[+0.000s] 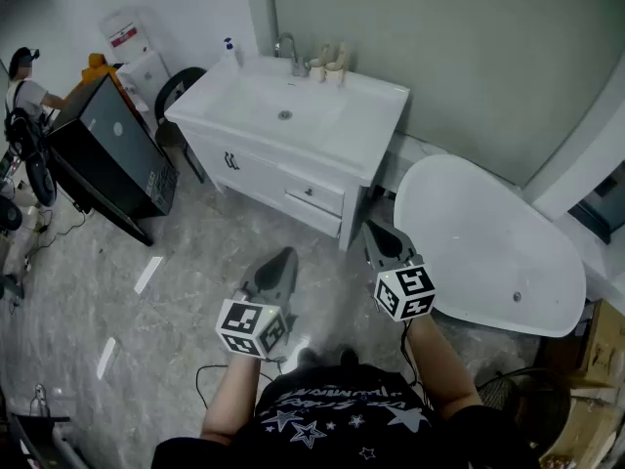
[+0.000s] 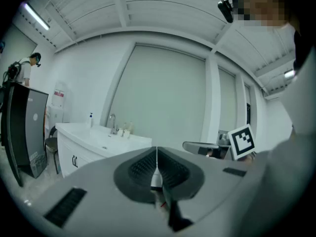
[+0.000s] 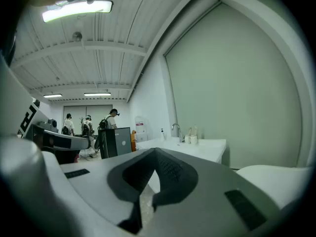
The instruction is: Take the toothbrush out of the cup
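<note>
Two small pale cups (image 1: 317, 68) (image 1: 336, 70) stand beside the faucet (image 1: 289, 55) at the back of the white vanity top (image 1: 381, 101). Thin toothbrush handles (image 1: 342, 54) stick up out of them, too small to make out in detail. The same cups (image 2: 125, 131) (image 3: 190, 138) show far off in both gripper views. My left gripper (image 1: 285, 255) (image 2: 157, 150) is shut and empty, held over the floor well short of the vanity. My right gripper (image 1: 375, 230) (image 3: 155, 150) is also shut with nothing in it, near the vanity's front right corner.
A white bathtub (image 1: 488, 252) lies to the right of the vanity. A black cabinet (image 1: 107, 154) stands at the left, with a person (image 1: 24, 86) beyond it. A soap bottle (image 1: 229, 49) sits at the vanity's back left. Cables lie on the grey floor (image 1: 210, 374).
</note>
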A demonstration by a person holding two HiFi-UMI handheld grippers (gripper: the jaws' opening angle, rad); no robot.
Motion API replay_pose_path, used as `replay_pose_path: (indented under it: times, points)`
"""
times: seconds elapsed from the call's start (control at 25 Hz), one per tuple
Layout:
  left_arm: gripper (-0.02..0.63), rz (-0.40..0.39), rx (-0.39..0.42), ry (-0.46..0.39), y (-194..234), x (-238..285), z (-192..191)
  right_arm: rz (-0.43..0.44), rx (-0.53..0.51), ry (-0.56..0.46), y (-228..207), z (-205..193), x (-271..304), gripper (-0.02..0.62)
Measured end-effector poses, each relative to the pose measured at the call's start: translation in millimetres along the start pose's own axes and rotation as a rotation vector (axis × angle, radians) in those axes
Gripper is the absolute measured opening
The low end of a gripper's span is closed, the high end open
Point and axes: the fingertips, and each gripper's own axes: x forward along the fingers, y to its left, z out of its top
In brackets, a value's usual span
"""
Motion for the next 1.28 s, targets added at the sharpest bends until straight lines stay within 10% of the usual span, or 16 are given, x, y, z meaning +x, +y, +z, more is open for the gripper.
replay_pose_path:
  times: [1.28]
  points:
    - [0.019,0.006,-0.112,0.069,99,-50,-39,-0.064,-0.024,0.087,52,-44,55,0.015]
